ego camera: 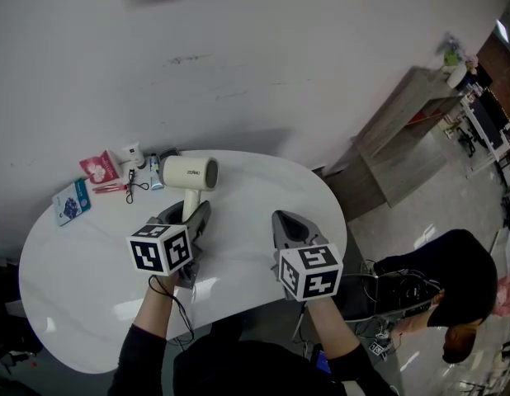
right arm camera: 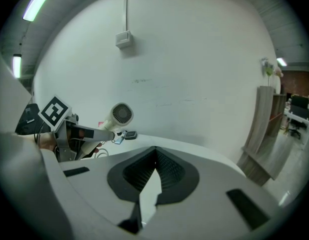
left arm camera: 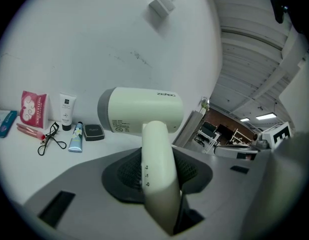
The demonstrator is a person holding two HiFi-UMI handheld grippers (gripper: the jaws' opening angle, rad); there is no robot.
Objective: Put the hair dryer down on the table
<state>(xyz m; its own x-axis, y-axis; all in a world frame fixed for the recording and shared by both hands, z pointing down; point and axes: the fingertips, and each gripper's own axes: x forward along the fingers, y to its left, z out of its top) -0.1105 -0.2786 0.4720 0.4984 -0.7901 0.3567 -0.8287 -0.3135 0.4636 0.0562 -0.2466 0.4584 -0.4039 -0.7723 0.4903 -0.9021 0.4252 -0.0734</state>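
Note:
The cream hair dryer (ego camera: 190,173) is held by its handle in my left gripper (ego camera: 194,214), shut on it, over the far left part of the round white table (ego camera: 238,283). In the left gripper view the handle (left arm camera: 157,169) runs up between the jaws to the barrel (left arm camera: 139,111), which lies crosswise. The right gripper view shows the hair dryer (right arm camera: 119,115) raised a little above the tabletop, its rear grille facing me, with the left gripper (right arm camera: 79,134) under it. My right gripper (ego camera: 286,221) (right arm camera: 154,154) hovers over the table's right part, jaws shut with nothing in them.
Small items lie at the table's far left: a pink packet (ego camera: 99,167), a blue packet (ego camera: 71,202), a white tube (left arm camera: 67,111), a blue tube (left arm camera: 75,137), a dark compact (left arm camera: 94,132) and an eyelash curler (left arm camera: 50,140). A person in black (ego camera: 453,279) crouches at the right, near a wooden cabinet (ego camera: 403,130).

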